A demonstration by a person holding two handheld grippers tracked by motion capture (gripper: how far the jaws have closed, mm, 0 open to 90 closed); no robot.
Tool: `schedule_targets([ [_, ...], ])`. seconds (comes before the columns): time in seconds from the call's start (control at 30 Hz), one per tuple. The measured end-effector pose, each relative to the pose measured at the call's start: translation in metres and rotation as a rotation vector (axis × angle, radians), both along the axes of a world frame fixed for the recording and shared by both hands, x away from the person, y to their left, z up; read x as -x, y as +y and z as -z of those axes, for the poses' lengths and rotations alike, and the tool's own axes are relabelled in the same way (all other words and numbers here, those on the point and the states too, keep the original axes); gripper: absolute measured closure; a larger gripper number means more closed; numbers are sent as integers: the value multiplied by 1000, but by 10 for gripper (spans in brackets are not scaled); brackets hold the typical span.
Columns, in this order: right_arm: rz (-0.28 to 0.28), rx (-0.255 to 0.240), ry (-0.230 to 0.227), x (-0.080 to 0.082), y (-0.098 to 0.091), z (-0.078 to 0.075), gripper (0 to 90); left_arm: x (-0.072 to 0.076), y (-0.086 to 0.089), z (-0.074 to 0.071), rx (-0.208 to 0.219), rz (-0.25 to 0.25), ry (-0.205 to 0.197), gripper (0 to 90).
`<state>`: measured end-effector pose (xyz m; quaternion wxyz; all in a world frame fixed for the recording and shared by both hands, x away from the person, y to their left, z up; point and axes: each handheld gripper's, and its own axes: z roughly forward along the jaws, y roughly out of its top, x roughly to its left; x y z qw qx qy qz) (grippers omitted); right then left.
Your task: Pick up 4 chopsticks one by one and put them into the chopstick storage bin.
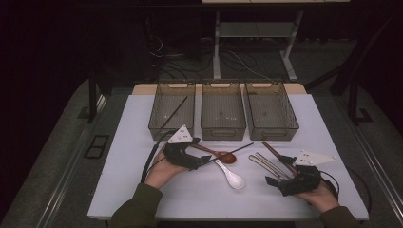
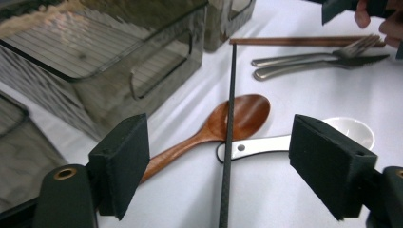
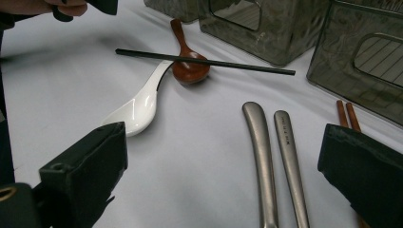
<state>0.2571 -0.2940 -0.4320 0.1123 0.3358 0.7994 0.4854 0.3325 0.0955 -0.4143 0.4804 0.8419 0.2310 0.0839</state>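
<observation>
While the black chopstick (image 2: 228, 137) lies between the pads of the left tongs (image 1: 197, 160) without either pad touching it, the step in hand reads as closing on that stick to lift it. Left tongs stand wide; the stick runs straight up the gap in the left gripper view, nearer the right-hand pad's side of centre than the left. It rests across the bowl of the wooden spoon (image 2: 216, 126) and over the handle of the white ceramic spoon (image 2: 304, 140), so it sits propped, not flat on the desk (image 1: 138, 180). Judgement: centre the pads about the stick first, then close slowly; a lopsided squeeze would roll it off the wooden spoon or drag both spoons. Grip near the hand's end, at 6 o'clock in that view, where nothing lies beneath. Lift straight up before swinging toward the bins at 12 o'clock on the desk; the left bin (image 1: 172, 110) already holds a matching dark stick (image 1: 173, 114), a likely destination. Right tongs (image 1: 280, 179) rest wide and hold nothing, over the handles of the metal fork and knife (image 3: 273, 156), with the brown chopsticks (image 3: 348, 114) just beside. Keep the right hand clear of the stick's far tip.
</observation>
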Motion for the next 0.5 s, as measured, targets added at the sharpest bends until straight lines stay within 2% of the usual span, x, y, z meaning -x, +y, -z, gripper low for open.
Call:
schedule_targets([
  [0.2,1,3,0,0,0,0,27,1,-10,8,-57,24,-9,326],
  [0.3,1,3,1,0,0,0,28,0,-14,12,-62,32,-5,398],
  [0.5,0,6,2,0,1,1,28,-2,-22,24,-118,77,29,513],
])
